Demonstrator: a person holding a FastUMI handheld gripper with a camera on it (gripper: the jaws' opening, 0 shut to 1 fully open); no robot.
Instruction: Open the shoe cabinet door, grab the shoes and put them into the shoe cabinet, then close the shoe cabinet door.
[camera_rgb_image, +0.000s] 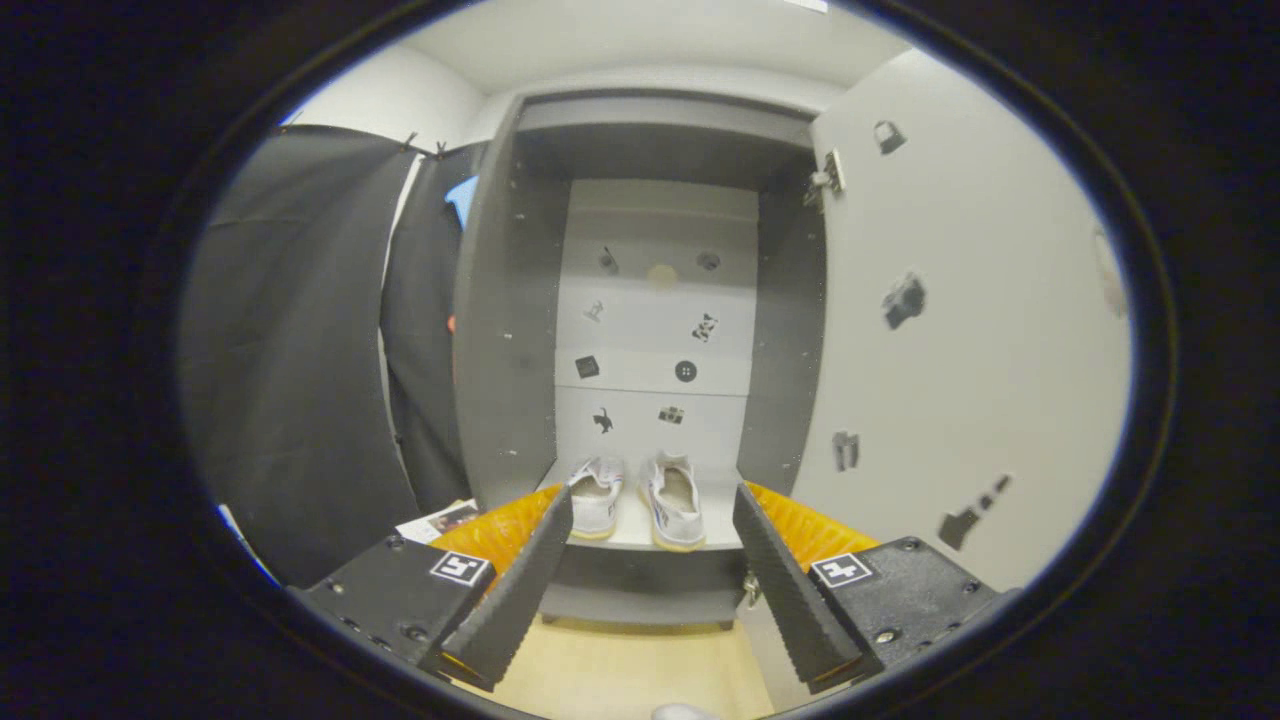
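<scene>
- 2 white shoes (636, 500) stand side by side on the bottom shelf (625, 533) of the shoe cabinet (505, 330), heels toward the camera, just beyond the fingertips and in line with the gap between them.
- The gripper (652, 505) is spread wide and empty; its 2 ribbed black fingers (520, 580) touch nothing.
- The cabinet door (960, 330) hangs swung open on the right, white, with a metal hinge (826, 180) near its top and small dark stickers scattered over it.
- The pale back panel (655, 330) carries similar small dark stickers; none shows writing I can read.
- A square black-and-white marker (459, 568) sits on each finger base.
- To the left hangs black cloth (300, 350); some printed paper (440, 520) lies at its foot.
- The floor (620, 670) is light wood, the walls and ceiling (650, 40) white.
</scene>
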